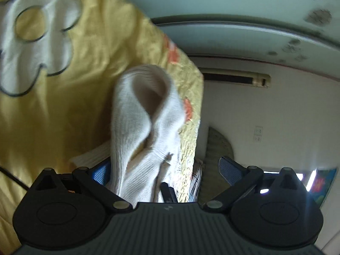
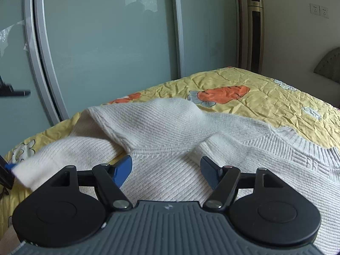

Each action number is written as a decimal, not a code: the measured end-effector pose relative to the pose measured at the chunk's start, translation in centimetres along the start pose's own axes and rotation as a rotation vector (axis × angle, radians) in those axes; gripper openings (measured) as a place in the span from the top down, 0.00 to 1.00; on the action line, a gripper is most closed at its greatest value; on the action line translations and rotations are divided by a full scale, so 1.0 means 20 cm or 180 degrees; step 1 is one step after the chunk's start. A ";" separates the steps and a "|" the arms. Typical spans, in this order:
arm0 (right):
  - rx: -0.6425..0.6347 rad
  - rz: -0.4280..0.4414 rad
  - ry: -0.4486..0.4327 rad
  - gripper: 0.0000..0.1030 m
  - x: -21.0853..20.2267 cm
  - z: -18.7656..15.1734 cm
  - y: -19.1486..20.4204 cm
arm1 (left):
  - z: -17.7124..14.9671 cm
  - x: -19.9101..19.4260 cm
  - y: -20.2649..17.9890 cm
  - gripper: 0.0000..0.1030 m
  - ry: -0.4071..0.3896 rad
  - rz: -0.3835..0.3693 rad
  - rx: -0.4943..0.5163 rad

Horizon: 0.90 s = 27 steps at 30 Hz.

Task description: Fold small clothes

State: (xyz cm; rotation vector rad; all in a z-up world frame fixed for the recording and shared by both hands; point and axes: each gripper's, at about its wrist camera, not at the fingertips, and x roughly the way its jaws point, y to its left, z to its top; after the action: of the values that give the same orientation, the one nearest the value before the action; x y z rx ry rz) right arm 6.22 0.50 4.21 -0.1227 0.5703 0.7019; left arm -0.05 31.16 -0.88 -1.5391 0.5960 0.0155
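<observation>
A white knit sweater (image 2: 170,131) lies spread on a yellow bedspread (image 2: 265,97) with orange and white patterns. My right gripper (image 2: 166,170) hovers open just over the sweater's middle, and nothing is pinched between its blue pads. One sleeve (image 2: 53,155) stretches left and lifts at its cuff, where a blue fingertip (image 2: 9,166) of the left gripper touches it. In the left wrist view, which is rolled sideways, that sleeve (image 1: 138,110) loops between the wide-apart fingers of my left gripper (image 1: 165,170) and rests against the left pad (image 1: 102,172). The right pad stands clear of it.
Frosted sliding wardrobe doors (image 2: 106,42) rise behind the bed's far edge. A tall standing air conditioner (image 2: 255,31) is in the corner and a padded headboard (image 2: 329,65) at the right. Bare bedspread (image 1: 63,106) extends beyond the sweater.
</observation>
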 end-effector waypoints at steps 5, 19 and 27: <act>-0.0018 -0.0013 0.0065 0.25 0.01 -0.03 0.01 | 0.01 0.10 -0.04 0.00 0.0071 0.0575 0.0431; -0.0010 -0.0021 0.0017 0.09 -0.05 -0.04 0.02 | 0.03 0.08 0.02 0.93 -0.0009 0.0910 0.1030; 0.0109 -0.0152 0.0045 0.07 -0.09 -0.06 -0.07 | -0.15 -0.06 -0.36 0.93 -0.1434 0.2027 0.3318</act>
State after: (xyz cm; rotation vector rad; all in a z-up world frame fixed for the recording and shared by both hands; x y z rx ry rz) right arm 5.42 -1.89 4.09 -0.1091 0.5907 0.6452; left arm 0.57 28.27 6.39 -0.2786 0.5647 0.4543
